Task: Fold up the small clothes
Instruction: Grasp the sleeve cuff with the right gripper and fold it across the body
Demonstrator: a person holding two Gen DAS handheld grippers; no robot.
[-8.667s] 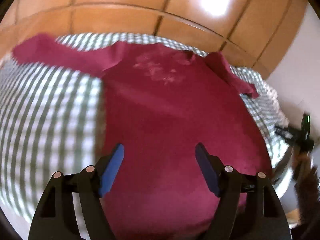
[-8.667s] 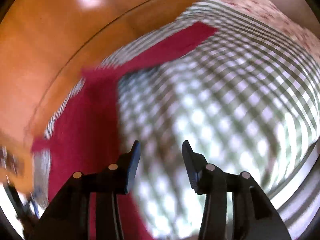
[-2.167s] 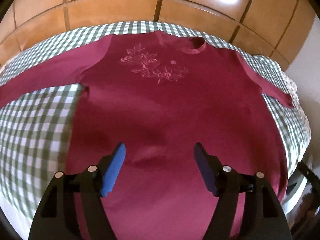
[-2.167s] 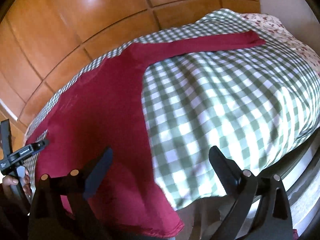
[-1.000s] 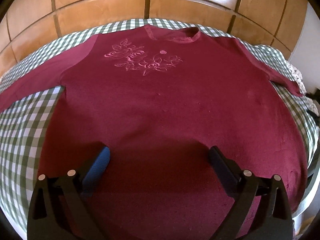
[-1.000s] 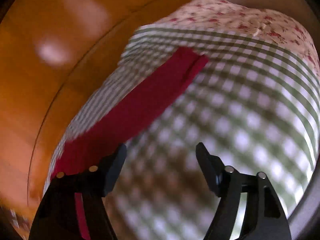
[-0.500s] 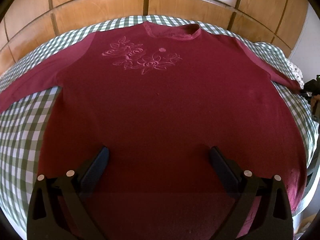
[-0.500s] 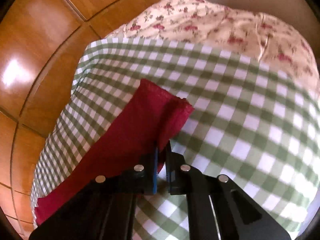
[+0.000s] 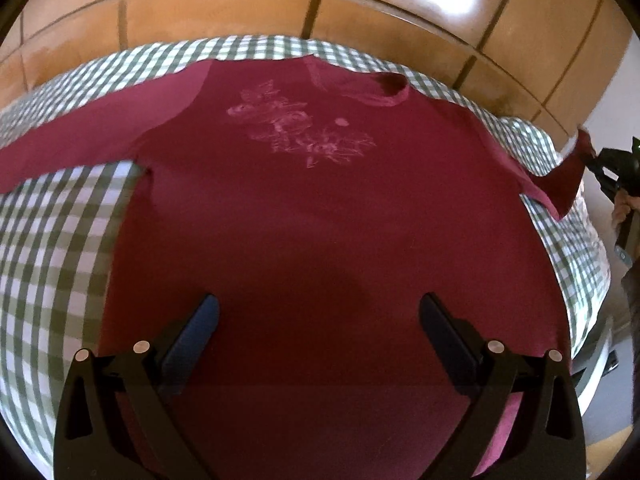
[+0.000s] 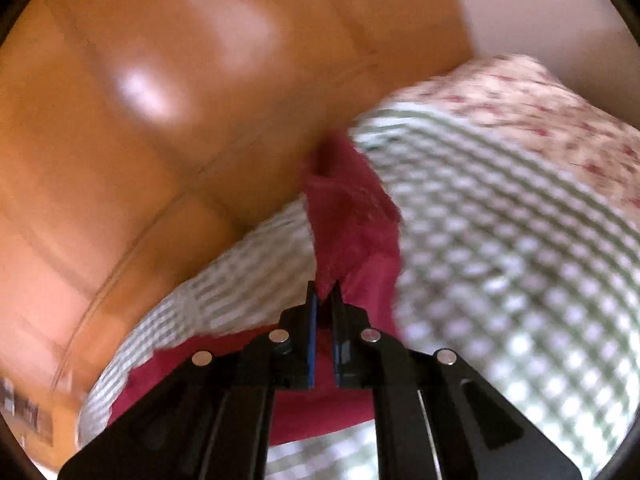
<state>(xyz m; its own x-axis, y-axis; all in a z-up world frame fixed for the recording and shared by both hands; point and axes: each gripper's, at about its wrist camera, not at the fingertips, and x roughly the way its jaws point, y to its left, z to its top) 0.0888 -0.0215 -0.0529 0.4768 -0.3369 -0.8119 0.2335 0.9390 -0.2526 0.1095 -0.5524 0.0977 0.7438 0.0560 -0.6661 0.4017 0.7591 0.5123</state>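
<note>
Left wrist view: my left gripper (image 9: 319, 312) hangs over the lower body of the maroon sweater (image 9: 320, 208), its 2 fingers spread wide with nothing between them. The sweater lies face up and flat on the green-and-white checked bedspread (image 9: 52, 248), neckline (image 9: 360, 84) toward the far edge, a pale floral embroidery (image 9: 300, 128) on the chest. 1 sleeve stretches out flat to the left across the checks. The other sleeve (image 9: 560, 172) runs to the right, and its cuff end is raised off the bed, meeting my right gripper (image 9: 600, 160) at the frame's edge. Behind the bed stands a glossy wooden panelled wall (image 9: 224, 8), orange-brown with dark seams and bright reflections of light. A strip of pale wall (image 9: 624, 80) shows at far right.

Right wrist view: the frame is blurred. My right gripper (image 10: 324, 304) has its 2 fingers pressed together on the sleeve cuff (image 10: 352, 216), which rises bunched and crumpled ahead of the tips. The checked bedspread (image 10: 500, 260) spreads to the right and beneath, with a cream floral cover (image 10: 540, 96) beyond it at the far end. The same shiny wooden panelling (image 10: 140, 120) fills the left half, and pale wall (image 10: 540, 8) sits at upper right.
</note>
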